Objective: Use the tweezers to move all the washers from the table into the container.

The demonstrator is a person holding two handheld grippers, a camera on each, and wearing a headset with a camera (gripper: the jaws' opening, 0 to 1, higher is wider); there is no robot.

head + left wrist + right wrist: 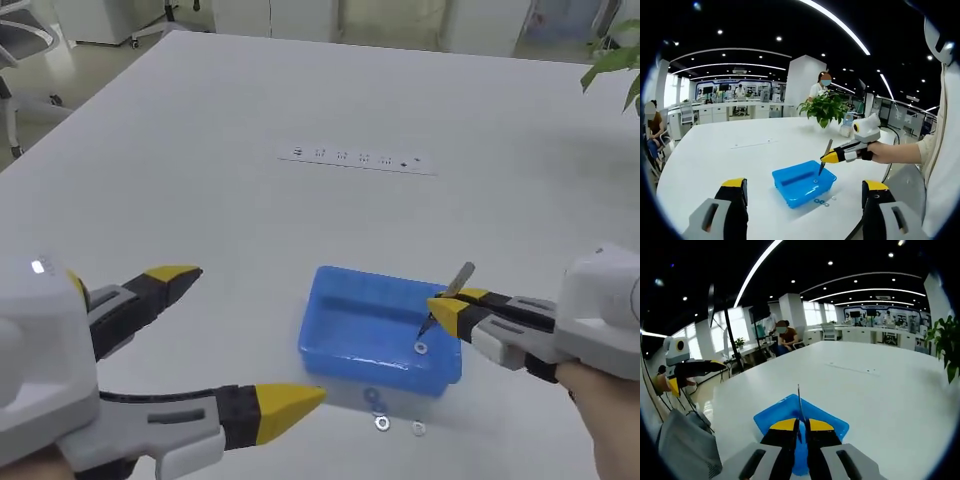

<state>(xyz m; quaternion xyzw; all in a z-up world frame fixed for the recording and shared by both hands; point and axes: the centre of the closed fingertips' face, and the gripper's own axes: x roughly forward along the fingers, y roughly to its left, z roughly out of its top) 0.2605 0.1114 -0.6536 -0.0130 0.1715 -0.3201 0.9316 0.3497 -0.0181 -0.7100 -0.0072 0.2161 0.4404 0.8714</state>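
A blue container (345,345) stands on the white table (200,180). My right gripper (447,308) is shut on metal tweezers (457,281), whose tip points down into the container's right part. One washer (421,348) sits just under that tip; whether the tweezers pinch it I cannot tell. A few washers (382,423) lie on the table by the container's near wall. My left gripper (235,335) hangs open to the container's left, holding nothing. In the left gripper view, container (802,182), tweezers (826,154) and washers (822,202) lie ahead. In the right gripper view, tweezers (799,405) rise over the container (775,416).
A flush strip of sockets (355,158) lies in the table beyond the container. A potted plant (615,65) stands at the far right edge and office chairs (20,50) at the far left. People sit and stand in the room behind.
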